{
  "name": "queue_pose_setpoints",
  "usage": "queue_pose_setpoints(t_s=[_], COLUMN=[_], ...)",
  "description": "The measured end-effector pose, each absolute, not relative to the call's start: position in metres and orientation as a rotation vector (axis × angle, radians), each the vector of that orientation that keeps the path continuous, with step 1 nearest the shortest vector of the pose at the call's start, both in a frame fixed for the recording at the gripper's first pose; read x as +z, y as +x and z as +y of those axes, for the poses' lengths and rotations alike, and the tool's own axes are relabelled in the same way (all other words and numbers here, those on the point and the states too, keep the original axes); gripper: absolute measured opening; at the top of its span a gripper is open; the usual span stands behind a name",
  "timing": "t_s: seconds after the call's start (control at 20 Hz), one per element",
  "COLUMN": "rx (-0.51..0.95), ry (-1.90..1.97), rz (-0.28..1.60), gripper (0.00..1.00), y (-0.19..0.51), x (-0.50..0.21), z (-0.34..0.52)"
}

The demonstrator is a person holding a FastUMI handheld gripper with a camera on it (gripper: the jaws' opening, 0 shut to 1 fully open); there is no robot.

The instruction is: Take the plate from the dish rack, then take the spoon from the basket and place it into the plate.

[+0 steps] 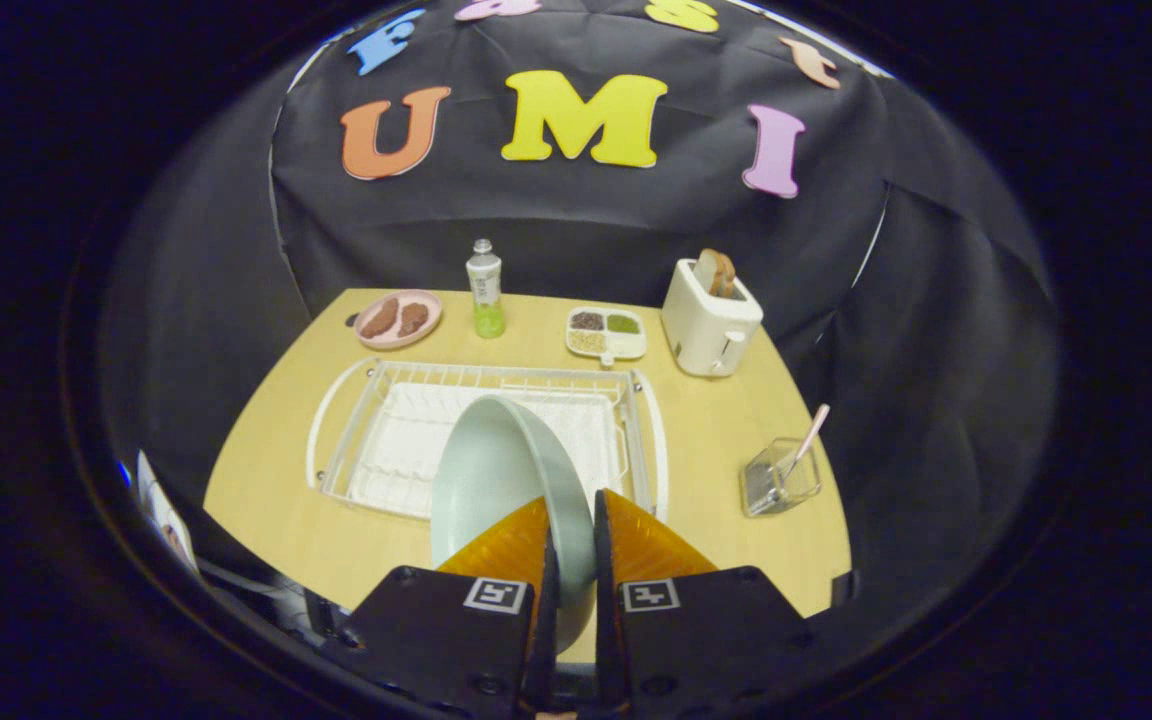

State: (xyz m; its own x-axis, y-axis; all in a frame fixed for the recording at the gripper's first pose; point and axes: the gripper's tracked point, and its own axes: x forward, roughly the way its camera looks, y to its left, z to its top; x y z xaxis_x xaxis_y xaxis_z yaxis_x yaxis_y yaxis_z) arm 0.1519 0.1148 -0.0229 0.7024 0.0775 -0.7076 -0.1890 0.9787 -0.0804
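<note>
The claw (572,545) pinches the pale plate (501,480) on edge, just clear of the dish rack (636,420); it wants setting flat on bare table (716,440) near the spoon basket (781,478).

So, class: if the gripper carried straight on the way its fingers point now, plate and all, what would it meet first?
Probably the dish rack. The gripper is shut on the plate, held on edge, and the rack lies just beyond the fingers. Depth is unclear, so it might pass over the rack toward the divided tray.
</note>
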Motion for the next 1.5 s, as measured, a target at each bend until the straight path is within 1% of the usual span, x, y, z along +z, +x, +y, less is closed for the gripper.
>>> queue_pose_setpoints(t_s=[0.1,0.25,0.45,0.55,0.65,0.7,0.9,1.15,1.4,1.45,1.5], rx=[0.200,0.213,0.145,0.106,0.025,0.009,0.076,0.127,0.150,0.149,0.161], ry=[-0.092,-0.035,-0.049,-0.071,-0.157,-0.188,-0.138,-0.078,-0.043,-0.009,0.009], rz=[0.798,0.789,0.762,0.697,0.631,0.615,0.699,0.716,0.625,0.597,0.568], gripper=[0.21,0.21,0.21,0.21,0.21,0.21,0.21,0.21,0.21,0.22,0.27], y=[0.135,0.126,0.121,0.124,0.129,0.129,0.133,0.134,0.135,0.139,0.143], x=[-0.052,-0.095,-0.149,-0.161,-0.170,-0.179,-0.224,-0.228,-0.198,-0.190,-0.182], z=[0.104,0.091,0.077,0.071,0.056,0.051,0.057,0.056,0.046,0.043,0.042])
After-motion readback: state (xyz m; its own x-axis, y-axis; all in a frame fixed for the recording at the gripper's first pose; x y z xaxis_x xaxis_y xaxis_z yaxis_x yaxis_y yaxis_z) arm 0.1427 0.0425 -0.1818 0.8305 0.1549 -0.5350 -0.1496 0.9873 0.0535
